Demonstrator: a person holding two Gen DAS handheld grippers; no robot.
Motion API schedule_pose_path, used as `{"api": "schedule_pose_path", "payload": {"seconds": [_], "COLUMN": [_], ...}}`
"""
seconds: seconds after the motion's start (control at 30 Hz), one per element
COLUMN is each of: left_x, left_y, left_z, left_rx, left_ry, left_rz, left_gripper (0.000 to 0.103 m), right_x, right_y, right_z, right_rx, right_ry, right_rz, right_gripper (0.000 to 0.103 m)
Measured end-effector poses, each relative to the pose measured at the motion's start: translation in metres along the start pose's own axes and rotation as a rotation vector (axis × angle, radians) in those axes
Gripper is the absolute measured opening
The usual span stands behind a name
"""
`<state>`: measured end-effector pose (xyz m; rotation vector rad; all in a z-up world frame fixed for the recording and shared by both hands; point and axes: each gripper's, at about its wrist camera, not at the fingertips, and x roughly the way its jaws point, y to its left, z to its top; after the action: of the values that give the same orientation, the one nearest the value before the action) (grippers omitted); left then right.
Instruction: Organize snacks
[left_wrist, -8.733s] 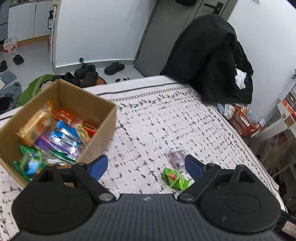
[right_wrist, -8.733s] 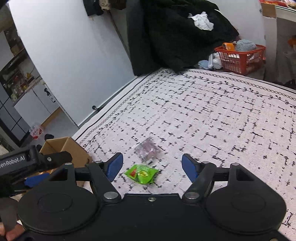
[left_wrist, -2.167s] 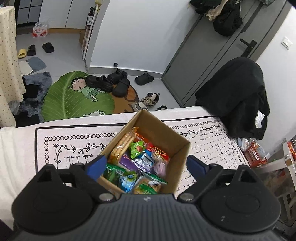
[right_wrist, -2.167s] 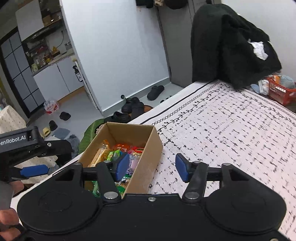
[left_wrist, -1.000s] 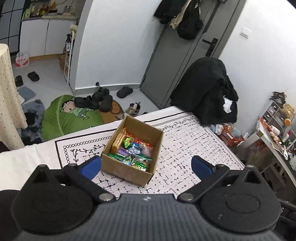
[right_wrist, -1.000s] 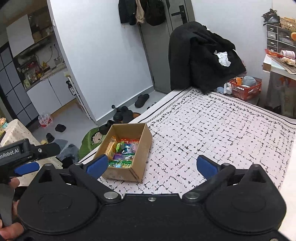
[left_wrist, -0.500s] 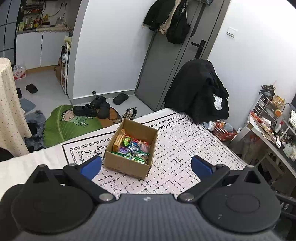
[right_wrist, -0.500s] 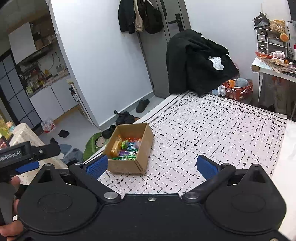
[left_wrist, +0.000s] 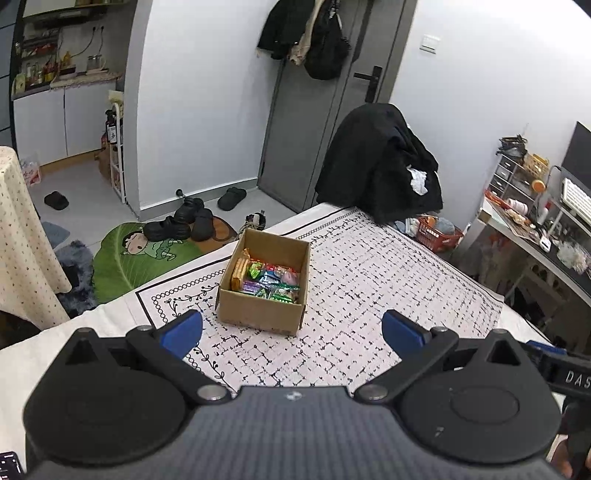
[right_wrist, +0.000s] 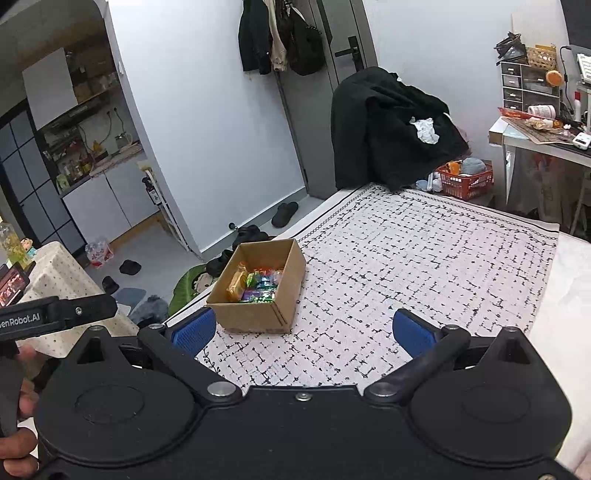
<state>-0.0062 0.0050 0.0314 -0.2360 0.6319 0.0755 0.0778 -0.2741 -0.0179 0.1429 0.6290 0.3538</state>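
Mat (left_wrist: 122, 260), green, leaf-shaped, on the floor at far left, with shoes (left_wrist: 184, 221) beside it. Left gripper (left_wrist: 291, 330): released, jaws wide, empty, held above the near edge of the cloth (left_wrist: 388, 295). Box (left_wrist: 264, 284), cardboard, open-topped, on the patterned cloth toward its left far side, filled with snacks (left_wrist: 267, 278) in mixed wrappers. Right gripper (right_wrist: 303, 330): released, empty, likewise well apart from the box. Coat (left_wrist: 380, 170), black, heaped beyond the cloth's far edge. Basket (right_wrist: 465, 181), red, on the floor at far right.

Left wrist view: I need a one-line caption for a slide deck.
Open left gripper held back from a cardboard box of snacks on the patterned cloth.
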Motion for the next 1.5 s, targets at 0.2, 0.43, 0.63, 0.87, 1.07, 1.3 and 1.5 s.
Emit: {"api": "schedule_pose_path", "payload": {"seconds": [0.2,0.43,0.63,0.87,1.07,1.3,1.5], "left_x": [-0.009,-0.016,-0.016,-0.022,-0.025,-0.026,-0.028], "left_y": [-0.001,0.002,0.008,0.012,0.010,0.011,0.012], "left_z": [-0.013,-0.026,-0.036,-0.041,-0.044,-0.047,-0.047], "left_rx": [0.040,0.070,0.081,0.097,0.117,0.107,0.108], "left_ry": [0.007,0.014,0.028,0.023,0.021,0.026,0.022], "left_rz": [-0.017,-0.040,-0.023,-0.017,-0.025,-0.028,-0.027], "left_gripper": [0.103,0.103,0.103,0.103,0.103,0.103,0.103], "right_x": [-0.014,-0.028,-0.035,-0.039,-0.043,-0.043,-0.043], "right_y": [0.007,0.017,0.019,0.020,0.024,0.026,0.026], "right_z": [-0.007,-0.018,-0.029,-0.035,-0.041,-0.042,-0.043], "right_rx": [-0.039,-0.065,-0.088,-0.087,-0.110,-0.115,-0.107], "right_ry": [-0.012,-0.024,-0.024,-0.012,-0.014,-0.005,0.001], "right_rz": [-0.031,-0.053,-0.051,-0.049,-0.031,-0.019,-0.001], "right_gripper": [0.103,0.103,0.103,0.103,0.103,0.103,0.103]}}
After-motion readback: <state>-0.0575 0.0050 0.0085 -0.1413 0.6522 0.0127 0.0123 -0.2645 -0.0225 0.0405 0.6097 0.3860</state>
